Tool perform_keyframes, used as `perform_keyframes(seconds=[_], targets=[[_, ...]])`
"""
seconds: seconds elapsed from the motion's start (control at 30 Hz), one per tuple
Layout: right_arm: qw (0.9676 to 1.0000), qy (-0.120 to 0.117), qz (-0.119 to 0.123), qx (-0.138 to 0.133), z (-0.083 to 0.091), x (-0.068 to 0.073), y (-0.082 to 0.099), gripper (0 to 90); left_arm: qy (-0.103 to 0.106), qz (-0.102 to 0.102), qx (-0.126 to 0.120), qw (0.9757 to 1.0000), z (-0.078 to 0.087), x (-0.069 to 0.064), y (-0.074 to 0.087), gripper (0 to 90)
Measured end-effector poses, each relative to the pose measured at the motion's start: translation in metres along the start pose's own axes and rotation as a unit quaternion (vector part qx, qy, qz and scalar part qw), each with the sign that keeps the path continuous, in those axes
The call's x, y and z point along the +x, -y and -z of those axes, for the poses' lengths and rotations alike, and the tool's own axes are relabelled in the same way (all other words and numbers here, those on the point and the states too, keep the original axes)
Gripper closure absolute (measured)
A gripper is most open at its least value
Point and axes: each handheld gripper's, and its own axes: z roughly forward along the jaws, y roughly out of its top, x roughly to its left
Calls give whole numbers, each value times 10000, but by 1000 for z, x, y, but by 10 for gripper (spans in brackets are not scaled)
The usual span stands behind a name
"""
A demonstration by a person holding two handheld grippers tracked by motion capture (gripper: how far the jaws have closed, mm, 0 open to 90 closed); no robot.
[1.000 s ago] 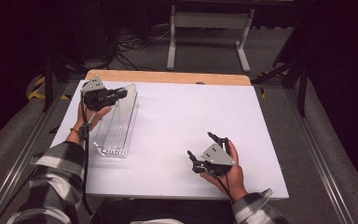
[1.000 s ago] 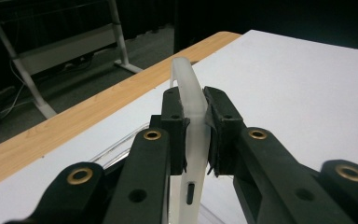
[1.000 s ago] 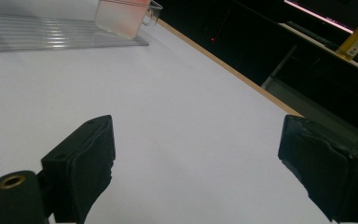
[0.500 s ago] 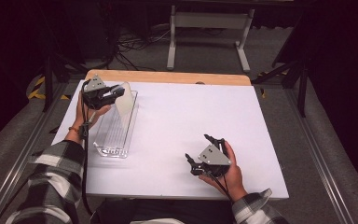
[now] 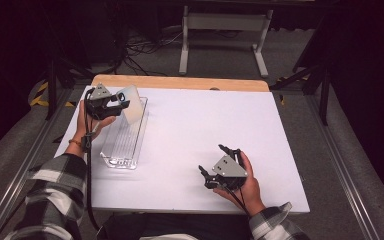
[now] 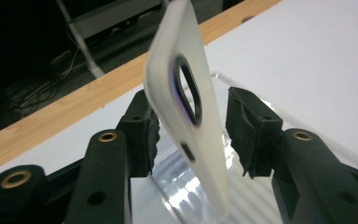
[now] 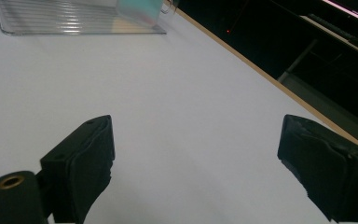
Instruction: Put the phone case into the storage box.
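1. Phone case (image 6: pixel 186 116), a pale, frosted one with an oval camera cut-out, stands tilted between the jaws of my left gripper (image 6: pixel 191 133), its lower end down in the clear plastic tray (image 5: pixel 125 145).
2. My left gripper's jaws have just been opening; the left pad sits right at the case's edge while the right pad stands clear of it with a gap, so I am no longer pinching the case.
3. In the high view the case (image 5: pixel 132 102) leans at the far end of the tray, near the wooden edge strip (image 5: pixel 180 82) of the table (image 5: pixel 205 130), with my left gripper (image 5: pixel 117 100) just beside it.
4. The tray lies lengthwise along the left side of the white table top.
5. My right gripper (image 5: pixel 220 162) rests well apart from the tray, near the table's front edge, jaws spread wide with nothing between them.
6. From the right gripper view (image 7: pixel 193 154) the ribbed tray (image 7: pixel 74 18) shows far off.
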Motion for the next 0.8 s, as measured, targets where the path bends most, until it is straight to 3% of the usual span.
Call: perform_keyframes(seconds=[0.1, 0.17, 0.33, 0.4, 0.57, 0.8], targets=[[10000, -9, -5, 18, 0, 0, 0, 115, -127, -142, 346, 9992, 0, -1, 6, 590], [10000, -11, -3, 18, -1, 0, 0, 115, -149, -52, 410, 9990, -1, -2, 8, 623], [10000, -13, 16, 31, -1, 1, 0, 118, -379, -25, 420, 9984, -5, -2, 5, 735], [10000, -29, 23, 54, -1, 1, 0, 118, -383, -39, 412, 9984, -6, -3, 5, 744], [10000, -45, 20, 58, -1, 1, 0, 118, -613, -78, 452, 9971, -16, -6, 3, 754], [10000, -15, 5, 72, -1, 0, 0, 122, -776, -34, 531, 9956, -22, -6, 5, 830]])
